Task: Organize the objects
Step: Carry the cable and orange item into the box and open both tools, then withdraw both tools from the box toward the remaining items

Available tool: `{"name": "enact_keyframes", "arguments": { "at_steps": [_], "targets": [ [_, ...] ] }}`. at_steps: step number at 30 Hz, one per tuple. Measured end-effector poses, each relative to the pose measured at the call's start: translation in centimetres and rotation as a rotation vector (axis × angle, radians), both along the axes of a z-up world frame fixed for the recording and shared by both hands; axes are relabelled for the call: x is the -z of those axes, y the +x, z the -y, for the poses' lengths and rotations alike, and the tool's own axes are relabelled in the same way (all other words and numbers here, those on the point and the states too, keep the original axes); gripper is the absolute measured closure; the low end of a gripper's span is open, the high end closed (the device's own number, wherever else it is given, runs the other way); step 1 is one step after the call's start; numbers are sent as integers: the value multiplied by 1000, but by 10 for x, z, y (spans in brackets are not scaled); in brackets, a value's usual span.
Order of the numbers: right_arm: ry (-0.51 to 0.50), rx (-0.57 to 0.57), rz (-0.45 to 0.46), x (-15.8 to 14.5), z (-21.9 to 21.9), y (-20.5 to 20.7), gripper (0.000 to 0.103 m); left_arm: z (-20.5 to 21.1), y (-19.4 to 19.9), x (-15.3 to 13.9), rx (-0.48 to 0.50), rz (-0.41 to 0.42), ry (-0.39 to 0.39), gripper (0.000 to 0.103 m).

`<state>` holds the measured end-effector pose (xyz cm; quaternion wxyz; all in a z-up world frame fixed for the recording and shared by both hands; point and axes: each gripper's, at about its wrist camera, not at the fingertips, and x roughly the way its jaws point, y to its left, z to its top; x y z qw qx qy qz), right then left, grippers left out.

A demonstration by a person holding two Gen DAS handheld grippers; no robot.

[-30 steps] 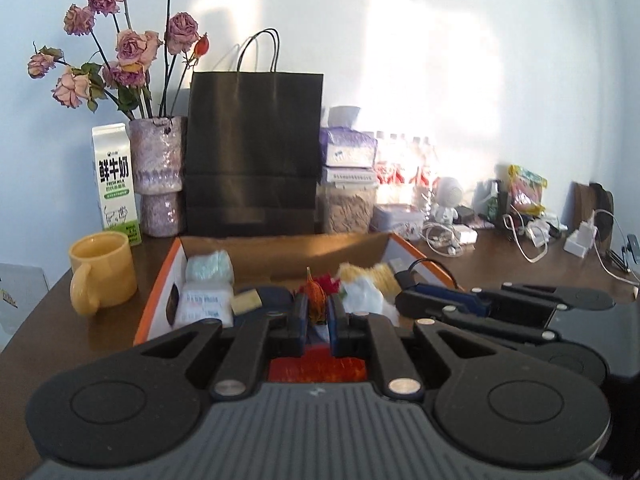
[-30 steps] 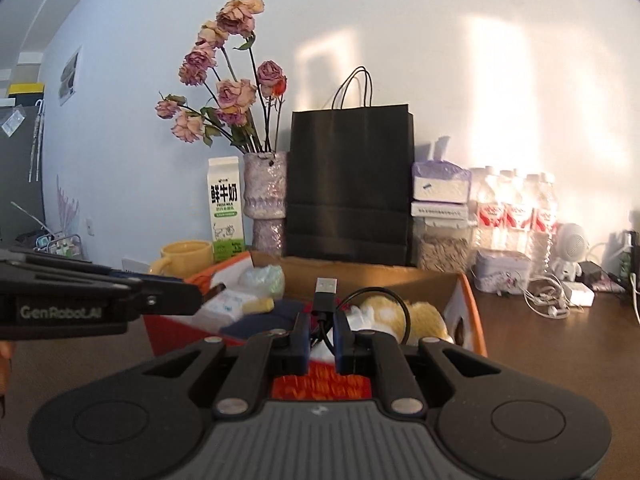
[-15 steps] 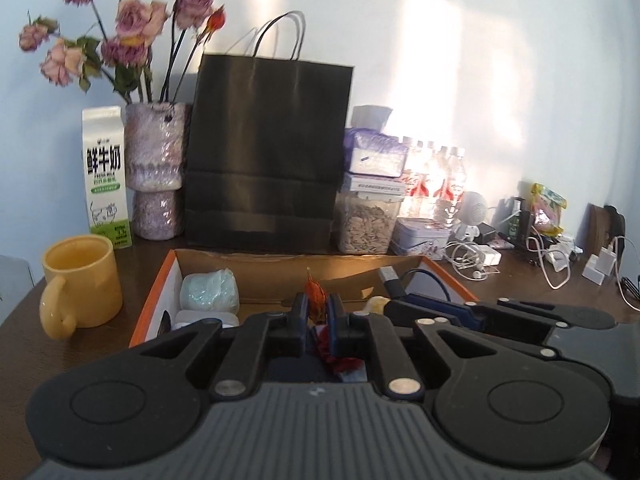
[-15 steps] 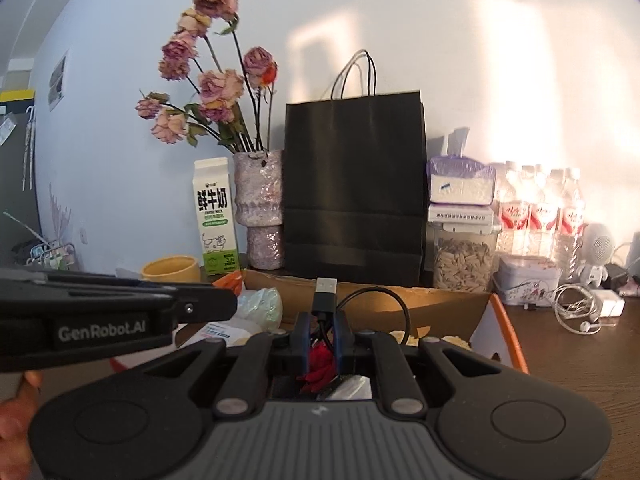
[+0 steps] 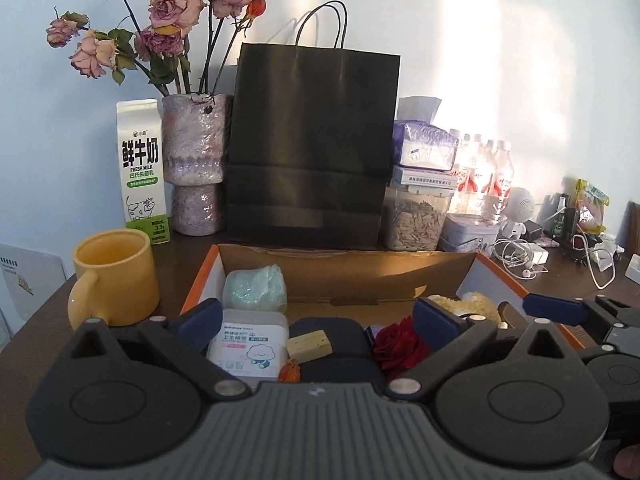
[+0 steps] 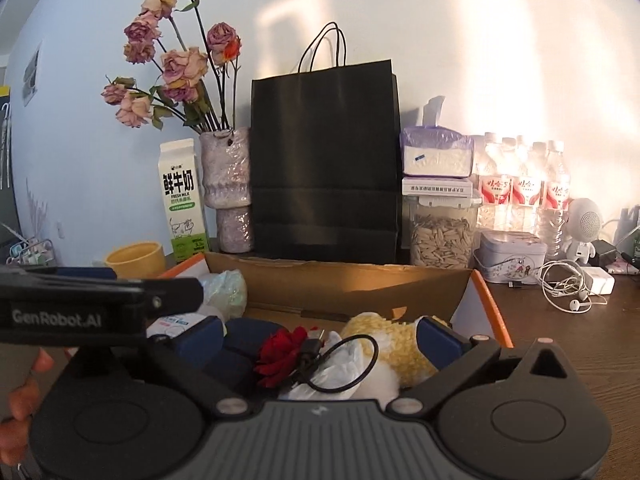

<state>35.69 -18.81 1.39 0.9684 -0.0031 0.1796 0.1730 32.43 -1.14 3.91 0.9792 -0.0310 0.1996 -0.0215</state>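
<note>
An open cardboard box [image 5: 360,276] with orange edges holds several items: a wet-wipe pack [image 5: 250,346], a pale green pouch [image 5: 256,288], a wooden block [image 5: 310,344], a red rose [image 5: 400,344], a small orange dried fruit [image 5: 290,372]. My left gripper [image 5: 316,320] is open and empty over the box. My right gripper [image 6: 320,338] is open and empty over the box [image 6: 352,288]; a black USB cable [image 6: 332,364] lies below it on the red rose [image 6: 280,352] and white plastic beside a yellow plush [image 6: 396,344].
Behind the box stand a black paper bag [image 5: 312,144], a vase of dried roses [image 5: 196,160], a milk carton [image 5: 142,168], a seed jar [image 5: 416,216], water bottles [image 6: 520,192]. A yellow mug [image 5: 114,276] sits left. Cables and chargers [image 6: 572,284] lie right.
Both grippers opened. The left one let go of the orange dried fruit and the right one let go of the USB cable; both now lie in the box.
</note>
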Motion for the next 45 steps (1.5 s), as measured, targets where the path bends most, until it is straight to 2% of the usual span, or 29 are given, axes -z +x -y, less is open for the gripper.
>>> {"name": "enact_keyframes", "arguments": {
  "at_steps": [16,30,36,40,45],
  "targets": [
    [-2,13,-8,-3,9,-11,0,3,-20,-4,-24,10,-8,0],
    [34,-8,-41,-5,35,-56,0,9,-65,-1,-2,-5,-10,0],
    [-18,7,-68,8,44,-79,0,12,-83,7,-1,-38,8,0],
    [-57,20,-87,17,51,-88,0,23,-96,15,38,-65,38,0],
    [-57,54,-91,23,68,-96,0,42,-110,29,93,-117,77,0]
  ]
}}
